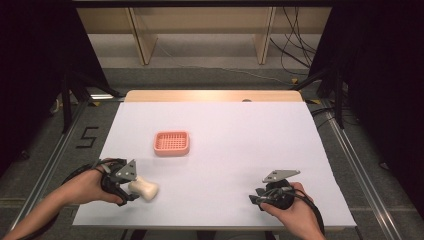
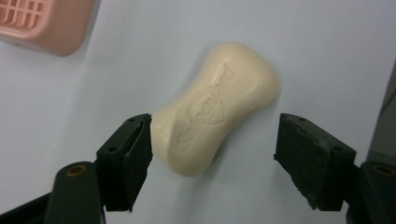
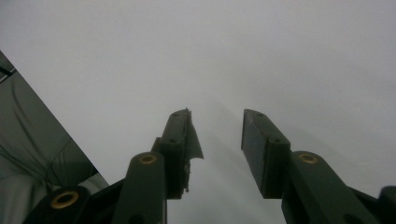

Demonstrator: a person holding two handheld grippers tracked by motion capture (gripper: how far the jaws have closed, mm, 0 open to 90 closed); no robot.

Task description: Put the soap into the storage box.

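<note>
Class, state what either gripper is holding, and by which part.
Nothing is held. The left gripper is open around the soap bar; the right gripper is open.

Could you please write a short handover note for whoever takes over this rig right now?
Left gripper: open, jaws on either side of the cream soap bar; one jaw is at the bar's side, the other stands apart from it.
Right gripper: open, holds nothing, low over the white table cover near the front right.
Pink soap dish: nothing in it, farther back than the soap.
Done: nothing placed yet.
Left, probably: close on the soap and set it in the dish.
</note>
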